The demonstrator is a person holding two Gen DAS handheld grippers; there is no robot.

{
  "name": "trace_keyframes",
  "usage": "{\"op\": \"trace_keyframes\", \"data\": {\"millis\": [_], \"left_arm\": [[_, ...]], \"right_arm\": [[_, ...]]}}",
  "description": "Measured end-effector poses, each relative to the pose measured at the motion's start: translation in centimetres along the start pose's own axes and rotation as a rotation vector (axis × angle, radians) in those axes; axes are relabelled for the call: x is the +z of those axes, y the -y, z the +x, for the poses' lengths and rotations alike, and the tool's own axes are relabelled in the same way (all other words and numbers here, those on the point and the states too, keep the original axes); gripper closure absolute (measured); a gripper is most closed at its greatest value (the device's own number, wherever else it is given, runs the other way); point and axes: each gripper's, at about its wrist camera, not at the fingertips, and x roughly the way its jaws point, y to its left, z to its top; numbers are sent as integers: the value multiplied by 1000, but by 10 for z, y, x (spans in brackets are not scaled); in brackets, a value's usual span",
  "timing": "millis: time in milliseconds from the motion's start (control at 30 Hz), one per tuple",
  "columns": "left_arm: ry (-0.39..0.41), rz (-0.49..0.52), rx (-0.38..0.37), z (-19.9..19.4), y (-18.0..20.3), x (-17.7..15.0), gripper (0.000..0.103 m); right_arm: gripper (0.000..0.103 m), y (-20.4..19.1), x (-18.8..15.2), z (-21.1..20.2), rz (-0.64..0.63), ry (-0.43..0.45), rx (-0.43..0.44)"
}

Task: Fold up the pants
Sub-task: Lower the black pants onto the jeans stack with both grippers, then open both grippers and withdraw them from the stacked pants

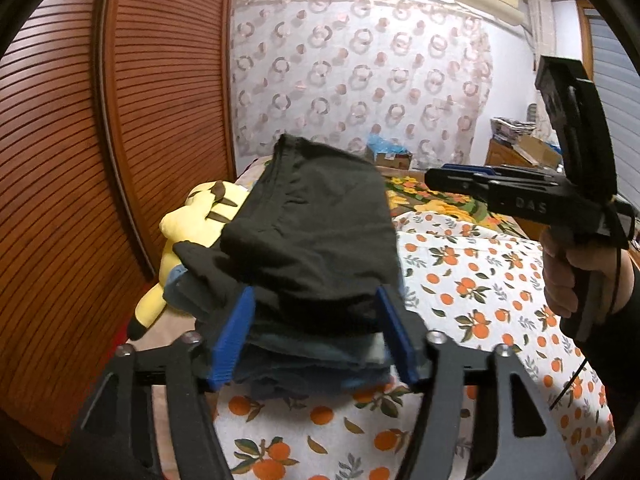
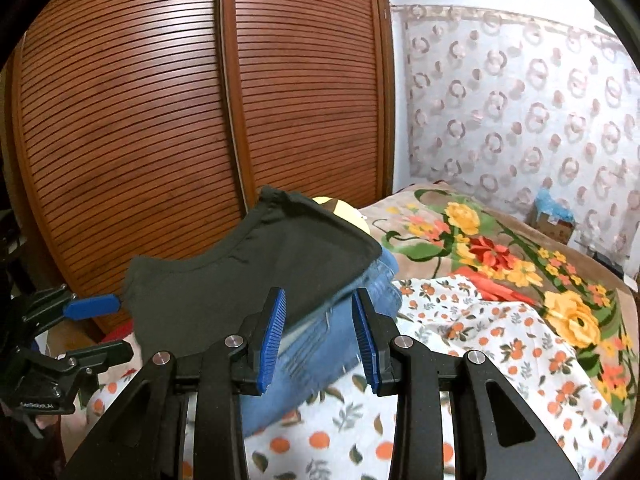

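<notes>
Nearest in the left wrist view, the left gripper (image 1: 316,340) has its blue fingers (image 1: 234,340) spread wide on either side of a stack of folded clothes (image 1: 320,344), the pads standing clear of the cloth, so it is released. The stack sits on a bedsheet printed with oranges (image 1: 460,288); folded black pants (image 1: 316,232) lie on top, over blue jeans (image 2: 320,344) at the bottom. In the right wrist view the right gripper (image 2: 320,340) has its fingers (image 2: 272,336) partly apart around the near edge of that stack, the left pad at the black cloth's edge and the right pad just beside the denim; whether they pinch anything cannot be told. From the left wrist view that gripper hovers to the right above the bed, held by a person's hand (image 1: 576,276) in a dark sleeve. Just behind the stack on the left lies a yellow plush toy (image 1: 192,240). Farther off, a floral blanket (image 2: 500,256) covers the bed, a slatted wooden wardrobe door (image 2: 160,120) stands at left, and a patterned curtain (image 1: 360,80) hangs on the far wall.
</notes>
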Motion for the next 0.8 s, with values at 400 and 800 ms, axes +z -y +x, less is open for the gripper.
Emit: {"op": "trace_keyframes", "data": {"millis": [400, 800], "left_arm": [[29, 57, -49, -22, 25, -8, 17], [49, 93, -93, -36, 56, -18, 17]], "right_arm": [[67, -30, -36, -57, 37, 27, -68], [59, -55, -68, -113, 111, 30, -192]]}}
